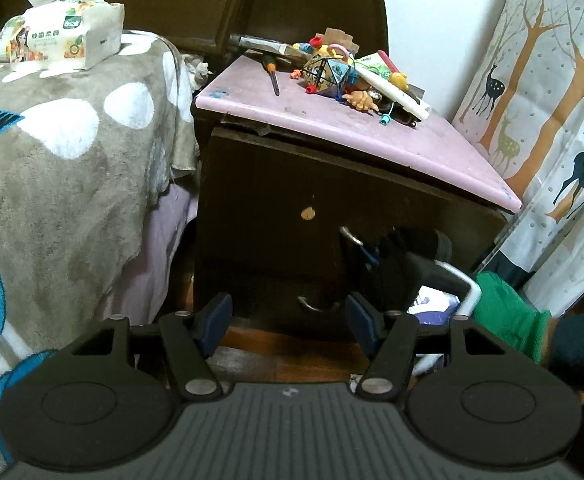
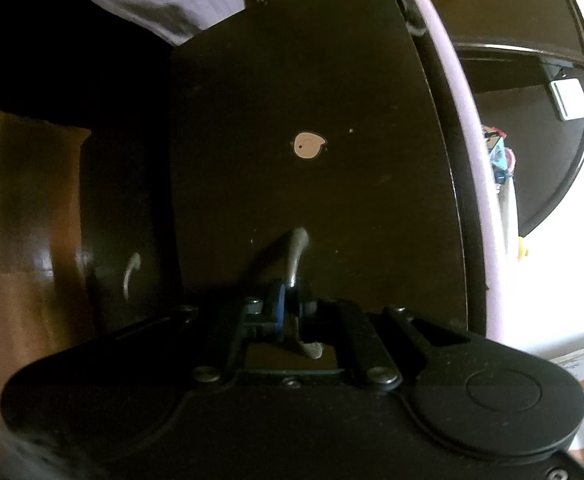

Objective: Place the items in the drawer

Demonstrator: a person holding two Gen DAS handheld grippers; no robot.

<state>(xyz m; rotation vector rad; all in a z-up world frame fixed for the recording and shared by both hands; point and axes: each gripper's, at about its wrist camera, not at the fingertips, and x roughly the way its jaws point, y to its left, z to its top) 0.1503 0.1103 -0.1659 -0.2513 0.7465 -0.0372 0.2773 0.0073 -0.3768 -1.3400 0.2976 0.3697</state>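
Observation:
A dark wooden nightstand (image 1: 292, 208) has a pink top (image 1: 372, 128) and two drawers. A pile of small toys, a pen and a screwdriver (image 1: 344, 72) lies on the top. My right gripper (image 2: 290, 308) is turned on its side and shut on the upper drawer's metal handle (image 2: 296, 248); it also shows in the left wrist view (image 1: 372, 252). The upper drawer front (image 2: 312, 160) looks closed. My left gripper (image 1: 288, 320) is open and empty, low in front of the lower drawer's handle (image 1: 318, 306).
A bed with a grey spotted blanket (image 1: 72, 152) stands left of the nightstand, a tissue pack (image 1: 60, 38) on it. A deer-print curtain (image 1: 552, 100) hangs at right. A green-sleeved arm (image 1: 508, 312) holds the right gripper. Wooden floor (image 1: 284, 344) lies below.

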